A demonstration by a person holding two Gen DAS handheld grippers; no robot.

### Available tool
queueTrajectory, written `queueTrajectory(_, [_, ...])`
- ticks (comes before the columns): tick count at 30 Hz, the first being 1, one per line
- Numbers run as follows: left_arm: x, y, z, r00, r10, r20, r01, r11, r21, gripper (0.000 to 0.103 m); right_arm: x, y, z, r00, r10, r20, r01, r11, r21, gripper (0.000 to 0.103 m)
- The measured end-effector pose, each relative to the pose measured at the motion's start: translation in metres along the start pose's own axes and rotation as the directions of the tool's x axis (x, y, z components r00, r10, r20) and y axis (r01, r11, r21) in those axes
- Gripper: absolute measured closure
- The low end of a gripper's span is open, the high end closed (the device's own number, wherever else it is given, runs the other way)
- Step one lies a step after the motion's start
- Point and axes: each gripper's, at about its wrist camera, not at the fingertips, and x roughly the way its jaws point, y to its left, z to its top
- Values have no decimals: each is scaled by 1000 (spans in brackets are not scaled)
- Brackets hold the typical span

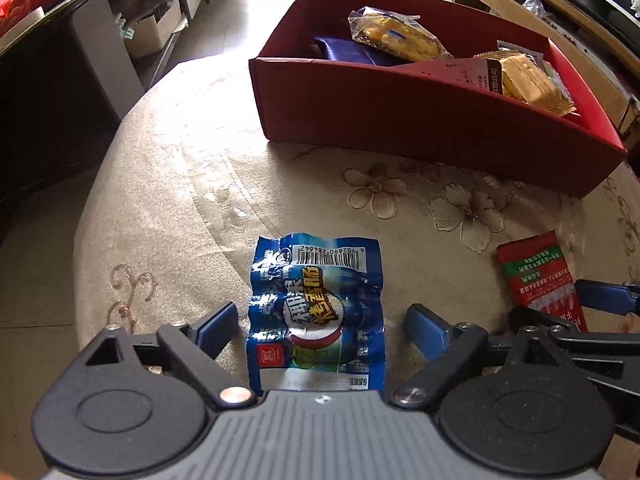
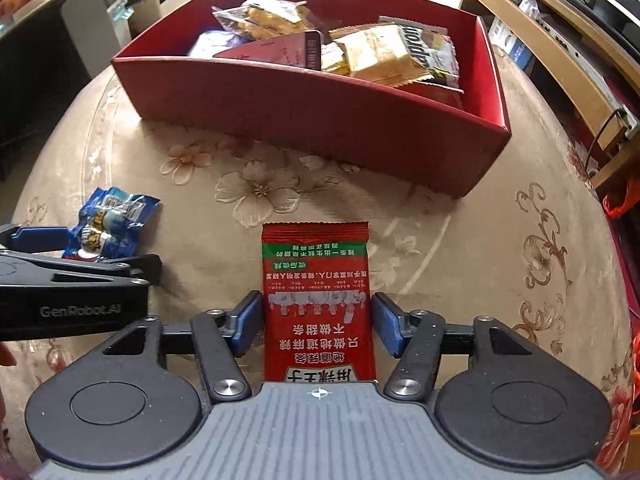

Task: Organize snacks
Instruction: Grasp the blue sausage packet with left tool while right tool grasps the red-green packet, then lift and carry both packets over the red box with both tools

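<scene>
Left gripper (image 1: 322, 328): jaws spread wide, pointing steeply down at the table (image 1: 168, 184). A blue packet (image 1: 316, 312) lies flat on the cloth between the blue pads (image 1: 218, 326). Clear gaps show on both sides of it; neither pad touches it. The packet's barcode end points to 12 o'clock in the left wrist view.

Right gripper (image 2: 318, 322): jaws partly spread, also pointing steeply down. A red packet (image 2: 318, 300) lies flat between its pads (image 2: 248, 322), printed side up, its far end at 12 o'clock. The pads stand just beside the packet's long edges. The left pad sits at the edge; the right pad shows a thin gap. The view does not settle whether they press on it. No lift or crumpling is seen in the packet.

Relative positions: in the right wrist view the blue packet (image 2: 110, 224) lies at 10 o'clock, with the left gripper (image 2: 80, 256) over it. In the left wrist view the red packet (image 1: 540, 276) lies at 3 o'clock, with the right gripper (image 1: 600, 300) at its near end. The two packets lie apart on the cloth.

Red box (image 2: 320, 112): stands on the table at 12 o'clock from both grippers, open at the top. It holds several snacks: a clear bag of yellow pieces (image 2: 264, 18), a blue pack (image 1: 352, 54), gold-wrapped packs (image 2: 384, 56) and a red card (image 2: 280, 52) leaning inside. Neither loose packet is in the box.
</scene>
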Motion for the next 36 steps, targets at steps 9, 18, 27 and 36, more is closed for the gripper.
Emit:
queueTrajectory(9, [0, 2, -4, 1000, 0, 22, 0, 1000, 8, 9, 2, 1, -1, 1000, -9, 5, 9, 1000, -22, 29])
queueTrajectory(18, [4, 4, -5, 999, 7, 34, -8, 1000, 10, 2, 6, -10, -4, 1000, -23, -7, 23, 999, 36, 13])
queueTrajectory(27, [4, 3, -5, 999, 8, 35, -8, 1000, 11, 2, 4, -5, -3, 1000, -22, -4, 22, 1000, 20, 20])
queueTrajectory(36, [3, 3, -6, 999, -1, 35, 0, 1000, 26, 2, -3, 8, -4, 1000, -18, 11, 18, 999, -36, 42])
